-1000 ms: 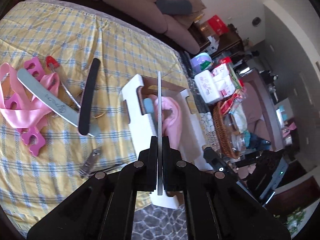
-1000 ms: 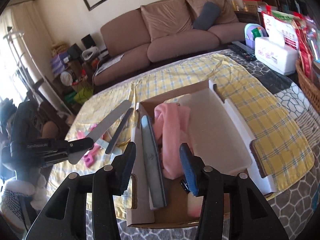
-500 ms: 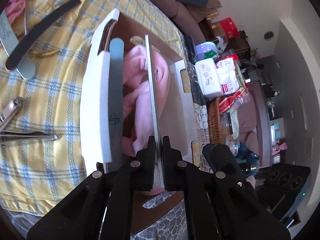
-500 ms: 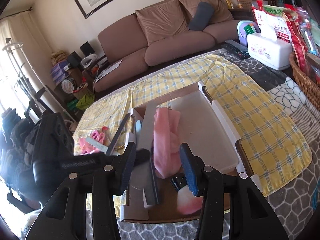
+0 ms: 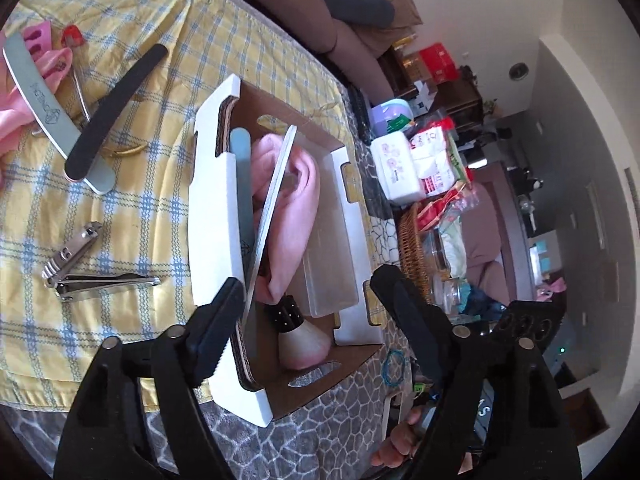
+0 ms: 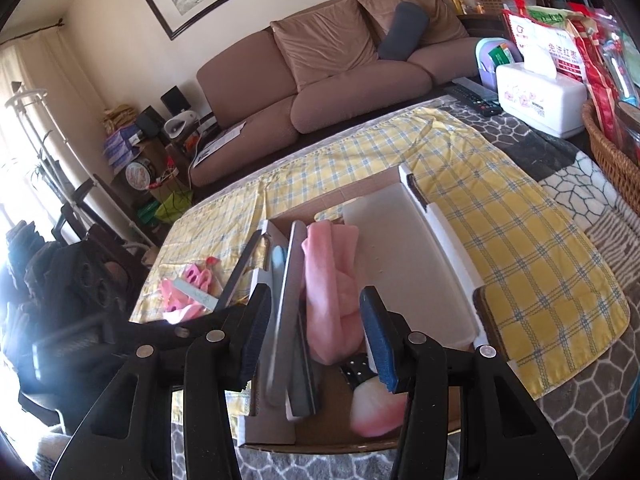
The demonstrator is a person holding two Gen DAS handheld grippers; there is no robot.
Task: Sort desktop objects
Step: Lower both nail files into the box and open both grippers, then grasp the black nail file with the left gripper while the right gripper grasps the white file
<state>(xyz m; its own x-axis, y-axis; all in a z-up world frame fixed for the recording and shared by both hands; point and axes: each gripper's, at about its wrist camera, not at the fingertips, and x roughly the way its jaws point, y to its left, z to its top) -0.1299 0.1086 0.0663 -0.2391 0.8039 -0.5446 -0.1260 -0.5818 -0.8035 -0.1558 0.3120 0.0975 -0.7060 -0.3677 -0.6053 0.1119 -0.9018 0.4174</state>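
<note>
Claws both hang spread — the left claw (image 5: 308,292) has nothing pinched, its nail file (image 5: 272,208) leaning inside the box (image 5: 208,200) by the pink cloth (image 5: 292,208); right claw (image 6: 312,332) hovers over it, empty.

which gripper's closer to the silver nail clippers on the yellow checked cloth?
Left. The left gripper hangs open beside the silver nail clippers; the right gripper sits over the cardboard box, farther off.
</note>
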